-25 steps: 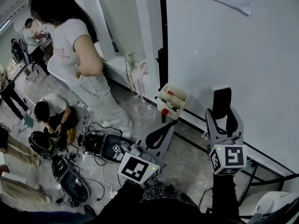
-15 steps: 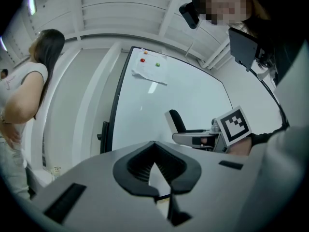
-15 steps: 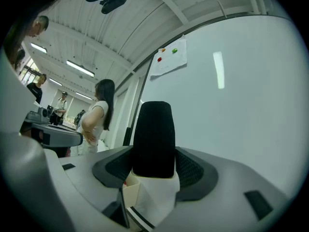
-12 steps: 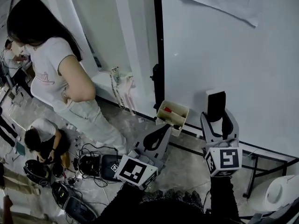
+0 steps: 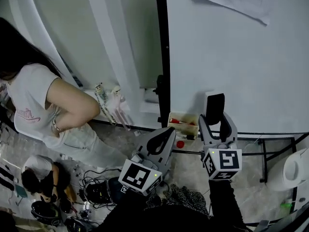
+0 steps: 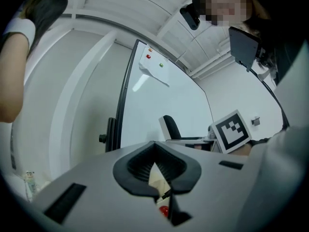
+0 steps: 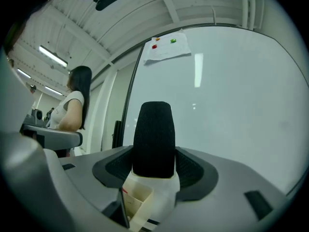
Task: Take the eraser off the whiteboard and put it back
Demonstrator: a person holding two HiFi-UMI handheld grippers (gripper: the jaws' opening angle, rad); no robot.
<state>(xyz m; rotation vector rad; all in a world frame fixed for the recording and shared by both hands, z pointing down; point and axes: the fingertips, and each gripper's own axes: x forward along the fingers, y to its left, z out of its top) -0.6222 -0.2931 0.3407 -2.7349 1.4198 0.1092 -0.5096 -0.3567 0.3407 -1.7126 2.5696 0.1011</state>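
Squarely clamped between the right gripper's point(image 5: 216, 117) jaws, the black-and-white block eraser point(image 5: 215, 105) stands upright before the white whiteboard's point(image 5: 241, 57) lower left corner. Returning it well likely means seating it flat before letting go. The left gripper point(image 5: 166, 134), jaws together, holds nothing.

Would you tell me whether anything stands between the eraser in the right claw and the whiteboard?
Nothing visible does: the eraser, gripped by the right claw, faces bare whiteboard; the pinned paper hangs higher up.

I see ceiling strip lights point(image 7: 53, 56) reflected as glare on the whiteboard point(image 7: 241, 105). Both gripper views bulge, their corners black.
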